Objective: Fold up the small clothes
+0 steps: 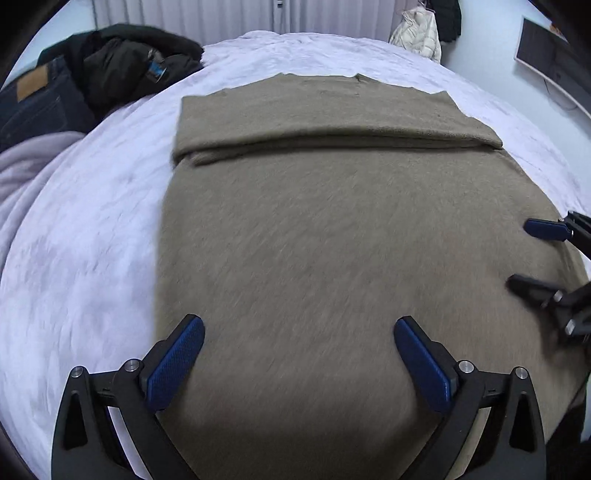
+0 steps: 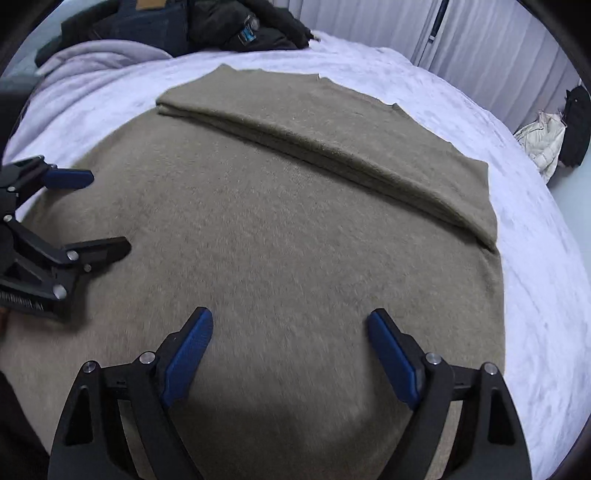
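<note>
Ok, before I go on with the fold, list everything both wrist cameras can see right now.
olive-brown garment: one, spread flat mid-bed, far part folded into a band across it.
bed cover: one, pale lilac, under the garment.
lilac blanket: one, bunched at the bed's far left edge.
dark jacket: one, black, heaped on the far left corner.
jeans: one pair, dark blue with tan patch, beside the jacket.
puffer jacket: one, cream, beyond the bed on the right.
curtains: white, along the back wall.
left gripper: black with blue pads, open above the garment's near part.
right gripper: same, open above the garment.
</note>
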A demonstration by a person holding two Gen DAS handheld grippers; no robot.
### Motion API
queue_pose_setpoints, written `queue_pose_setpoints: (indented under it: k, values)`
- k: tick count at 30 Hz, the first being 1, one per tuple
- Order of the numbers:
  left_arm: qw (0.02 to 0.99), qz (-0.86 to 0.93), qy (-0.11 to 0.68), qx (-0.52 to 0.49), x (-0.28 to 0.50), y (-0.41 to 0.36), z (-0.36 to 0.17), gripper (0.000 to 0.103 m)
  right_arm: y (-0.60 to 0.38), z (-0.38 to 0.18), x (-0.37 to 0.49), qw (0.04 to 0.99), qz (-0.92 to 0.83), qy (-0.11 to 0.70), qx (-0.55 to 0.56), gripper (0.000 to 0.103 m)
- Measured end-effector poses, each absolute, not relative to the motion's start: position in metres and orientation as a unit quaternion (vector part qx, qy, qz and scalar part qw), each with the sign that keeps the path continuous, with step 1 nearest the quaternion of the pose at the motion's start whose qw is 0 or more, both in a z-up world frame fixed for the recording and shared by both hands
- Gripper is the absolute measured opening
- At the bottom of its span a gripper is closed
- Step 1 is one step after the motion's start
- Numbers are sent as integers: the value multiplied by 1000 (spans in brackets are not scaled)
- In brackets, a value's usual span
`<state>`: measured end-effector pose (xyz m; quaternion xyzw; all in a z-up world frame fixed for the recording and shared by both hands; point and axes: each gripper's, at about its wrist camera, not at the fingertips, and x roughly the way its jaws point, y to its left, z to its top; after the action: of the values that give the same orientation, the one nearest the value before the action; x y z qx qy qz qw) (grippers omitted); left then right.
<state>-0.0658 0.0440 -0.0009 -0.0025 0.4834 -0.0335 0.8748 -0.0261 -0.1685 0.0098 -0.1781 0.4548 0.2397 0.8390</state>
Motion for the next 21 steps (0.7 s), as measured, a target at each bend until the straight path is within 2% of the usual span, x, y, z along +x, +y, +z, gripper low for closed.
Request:
queue_pose_setpoints:
  k: [4, 8, 13, 16, 19, 21]
  values:
    - [885, -36, 463, 30, -111, 60, -5, 103, -220, 9, -60, 840, 256, 444, -178, 89]
    - [882, -37, 469, -5, -140, 79, -4, 103, -256, 5, -90, 844, 262, 432, -179, 90]
    - [876, -26, 481, 24, -157, 76, 17, 103, -259, 9, -106, 833, 263, 438, -212, 90]
    - [895, -56, 440, 47, -165, 53, 45, 103, -253, 30, -106, 819, 273, 457, -216, 90]
    - [903, -123, 408, 59, -147, 4, 60, 103, -228, 55, -104, 833, 326, 405, -187, 91]
    - [892, -149, 419, 81, -131, -22, 47, 103, -202, 57, -97, 825, 362, 394, -182, 91]
